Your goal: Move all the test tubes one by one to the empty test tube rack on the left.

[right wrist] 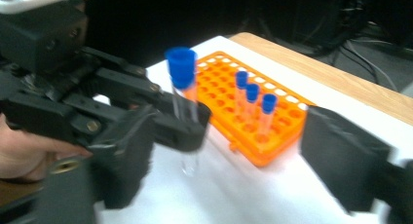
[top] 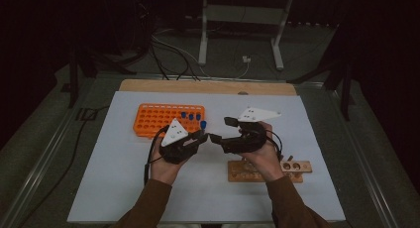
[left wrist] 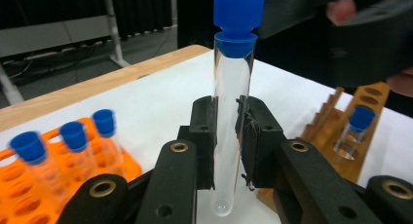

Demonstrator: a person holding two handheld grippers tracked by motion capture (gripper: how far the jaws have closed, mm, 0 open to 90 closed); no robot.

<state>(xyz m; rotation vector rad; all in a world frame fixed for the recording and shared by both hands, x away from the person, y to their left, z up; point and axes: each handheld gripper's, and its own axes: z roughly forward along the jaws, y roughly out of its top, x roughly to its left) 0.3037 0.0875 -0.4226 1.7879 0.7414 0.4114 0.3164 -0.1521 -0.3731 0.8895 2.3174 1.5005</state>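
A white table [top: 124, 188] takes up most of the room's lit space, and the person stands at its near edge with both forearms reaching in over it. Two racks sit on it for a reason, I think: the orange rack [top: 153, 120], toward the far left, carries three capped tubes in a row, while the wooden rack [top: 297, 167], near the right hand, has one capped tube standing in it [left wrist: 354, 131], so tubes seem to be travelling from one rack to the other.

The two grippers meet in mid-air between the racks, which looks like a handover. The left gripper [top: 200, 135] is clamped on a clear tube [left wrist: 231, 117], its pads squeezing the glass about halfway down, so the tube stands upright with its round bottom hanging free below the jaws and its blue cap [left wrist: 237, 19] well above them. Holding it at the middle leaves the top end free for the other tool.

The right gripper [top: 216, 137] has its jaws apart with nothing between them; it sits just beside the tube, close to the cap, probably having let go or about to take hold.
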